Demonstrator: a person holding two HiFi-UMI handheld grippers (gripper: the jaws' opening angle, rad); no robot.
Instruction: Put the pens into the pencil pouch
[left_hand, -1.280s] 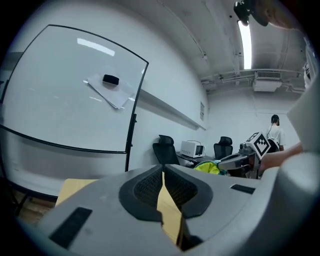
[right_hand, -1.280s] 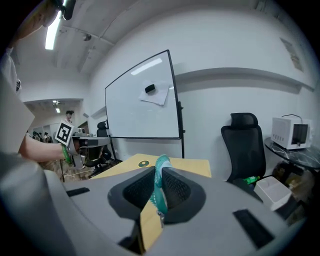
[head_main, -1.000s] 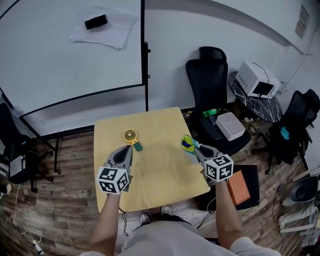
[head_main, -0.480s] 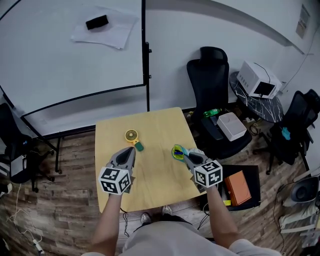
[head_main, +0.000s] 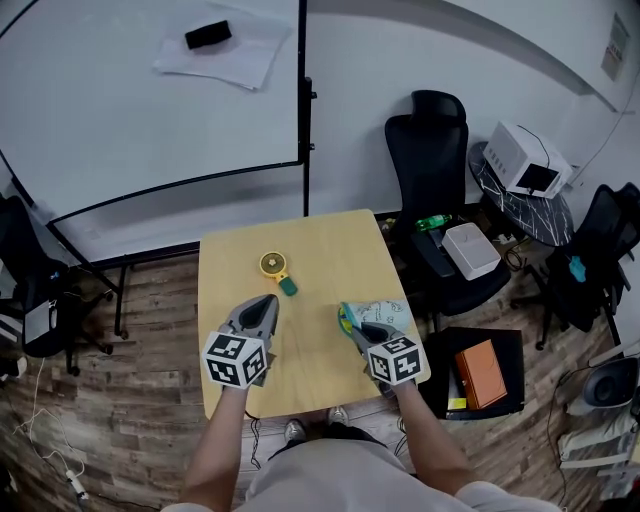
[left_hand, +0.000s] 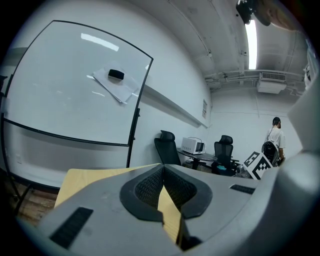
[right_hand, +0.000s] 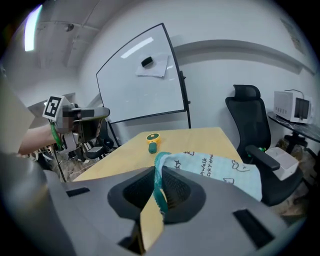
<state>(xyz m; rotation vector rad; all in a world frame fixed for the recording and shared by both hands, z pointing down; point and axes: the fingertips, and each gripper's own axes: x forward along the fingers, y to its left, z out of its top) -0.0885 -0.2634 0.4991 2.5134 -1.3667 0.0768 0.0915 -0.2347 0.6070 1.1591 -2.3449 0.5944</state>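
Observation:
The pencil pouch (head_main: 378, 310) is light blue cloth with dark print and a green zipper edge. My right gripper (head_main: 349, 320) is shut on that green edge (right_hand: 160, 187), and the pouch (right_hand: 215, 167) trails away from the jaws over the right part of the wooden table (head_main: 330, 240). My left gripper (head_main: 266, 303) hovers over the table's left front. Its jaws are shut with nothing between them (left_hand: 162, 169). No pen shows in any view.
A round yellow object with a green handle (head_main: 275, 268) lies mid-table, also in the right gripper view (right_hand: 152, 140). A whiteboard (head_main: 150, 100) stands behind the table. A black office chair (head_main: 430, 130) and a black bin with an orange book (head_main: 480, 372) are to the right.
My right gripper has carried the pouch left and down, from beyond the table's right edge to over the tabletop. The left gripper has stayed put.

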